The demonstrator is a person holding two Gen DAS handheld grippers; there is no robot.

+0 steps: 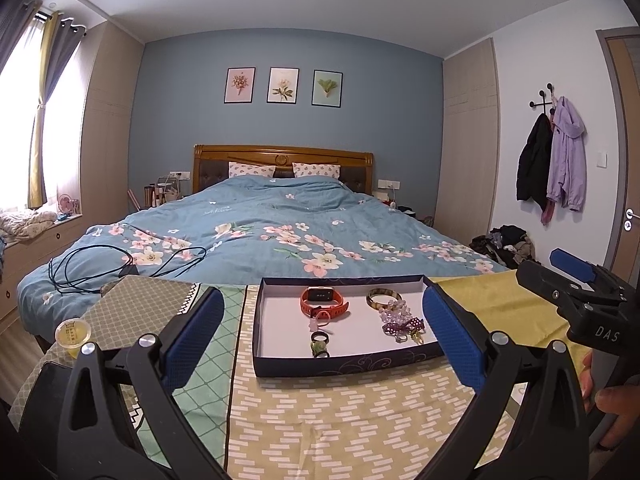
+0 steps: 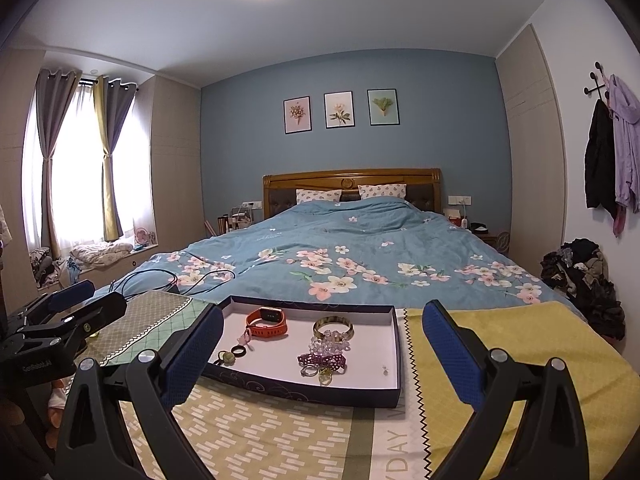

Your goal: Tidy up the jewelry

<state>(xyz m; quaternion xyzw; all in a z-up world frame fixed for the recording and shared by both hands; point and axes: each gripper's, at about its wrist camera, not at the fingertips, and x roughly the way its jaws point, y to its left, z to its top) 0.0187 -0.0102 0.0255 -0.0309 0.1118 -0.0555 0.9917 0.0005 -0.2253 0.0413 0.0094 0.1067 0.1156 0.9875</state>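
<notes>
A shallow dark blue box (image 1: 348, 362) (image 2: 304, 390) with a white floor lies on patterned cloths at the foot of the bed. In it lie an orange watch (image 1: 324, 300) (image 2: 267, 322), a gold-brown bangle (image 1: 383, 299) (image 2: 333, 327), a clear bead bracelet (image 1: 394, 310) (image 2: 330, 342), a purple bow with rings (image 1: 402, 327) (image 2: 322, 361), and dark rings (image 1: 320, 342) (image 2: 234, 354). My left gripper (image 1: 324, 340) is open and empty, just before the box. My right gripper (image 2: 322, 350) is open and empty, also before the box.
A small yellow cup (image 1: 73, 336) stands on the left cloth. A black cable (image 1: 120, 264) lies on the floral bedspread. A yellow cloth (image 2: 520, 360) covers the right side. Clothes are piled on the floor at right (image 2: 580, 276).
</notes>
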